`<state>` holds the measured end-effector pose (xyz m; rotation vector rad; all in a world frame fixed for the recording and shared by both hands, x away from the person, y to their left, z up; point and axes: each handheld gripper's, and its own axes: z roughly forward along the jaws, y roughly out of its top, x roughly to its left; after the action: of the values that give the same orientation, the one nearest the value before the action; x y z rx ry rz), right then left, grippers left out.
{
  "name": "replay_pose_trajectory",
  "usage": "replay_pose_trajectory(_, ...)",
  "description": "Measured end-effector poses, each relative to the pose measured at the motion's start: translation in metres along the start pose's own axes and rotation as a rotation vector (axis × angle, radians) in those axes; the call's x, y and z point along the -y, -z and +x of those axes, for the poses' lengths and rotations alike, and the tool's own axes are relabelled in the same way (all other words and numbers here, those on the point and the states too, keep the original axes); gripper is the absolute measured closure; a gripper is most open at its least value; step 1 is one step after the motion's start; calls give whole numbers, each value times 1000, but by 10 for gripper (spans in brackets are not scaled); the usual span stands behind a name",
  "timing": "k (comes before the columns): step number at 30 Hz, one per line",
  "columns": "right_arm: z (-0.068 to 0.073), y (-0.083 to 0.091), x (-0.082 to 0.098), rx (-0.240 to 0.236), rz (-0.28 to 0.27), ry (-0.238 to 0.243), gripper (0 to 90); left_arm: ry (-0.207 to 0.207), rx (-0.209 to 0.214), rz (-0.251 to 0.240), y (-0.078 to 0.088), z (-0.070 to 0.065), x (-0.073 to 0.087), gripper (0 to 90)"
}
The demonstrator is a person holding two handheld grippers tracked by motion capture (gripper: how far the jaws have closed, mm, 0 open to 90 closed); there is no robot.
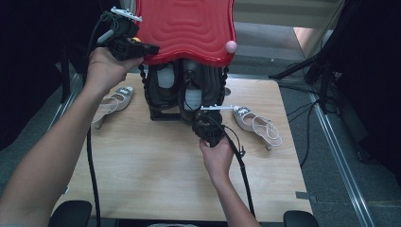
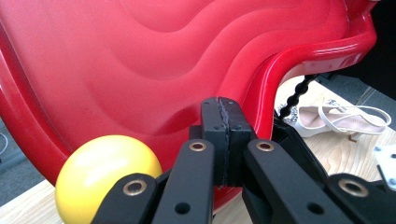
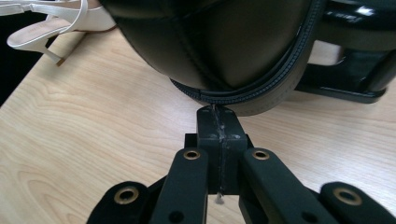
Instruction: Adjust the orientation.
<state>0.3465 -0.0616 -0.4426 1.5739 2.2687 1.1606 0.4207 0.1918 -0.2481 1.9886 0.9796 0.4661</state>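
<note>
Black shoe (image 1: 191,90), toe toward the person, sits in a glossy black rack (image 1: 163,116) at 12 o'clock on the wooden table (image 1: 156,175), beside a second black shoe (image 1: 165,80) at its 9 o'clock. In the right gripper view the black shoe (image 3: 224,42) shows a rounded leather toe and a stitched sole rim raised off the wood. Right gripper (image 1: 202,124), at 6 o'clock of that toe, is clenched: its pads are pressed flat together, and the tips (image 3: 217,116) meet the underside of the sole rim; whether any of the rim is nipped between them cannot be told. Red lid (image 1: 187,28), wavy and glossy, stands tilted above the rack at 12 o'clock, with a pink ball (image 1: 231,46) at its 3 o'clock corner and a yellow ball (image 2: 107,177) at its 9 o'clock corner. Left gripper (image 1: 153,48) is at the lid's 9 o'clock rim, just beside the yellow ball; its jaws (image 2: 223,107) are likewise clenched, pad against pad, lying against the red lid (image 2: 140,56), and a grip on the rim cannot be confirmed. Black beaded cords (image 1: 223,80) hang from the lid. White sandals lie flat on the table, one (image 1: 113,101) at 9 o'clock of the rack, the other (image 1: 255,124) at 3 o'clock.
</note>
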Motion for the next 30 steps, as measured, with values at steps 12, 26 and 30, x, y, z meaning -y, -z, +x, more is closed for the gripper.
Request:
replay_pose_trajectory(12, 1, -1, -14, 20, -10, -12, 900, -10, 2, 16, 0, 0, -2, 900)
replay_pose_trajectory(26, -3, -16, -46, 70, 7, -3, 900, -23, -8, 16, -1, -2, -3, 900)
replay_pose_trajectory(30, -5, -12, -47, 76, -13, -12, 900, -29, -6, 21, -1, -2, -4, 900)
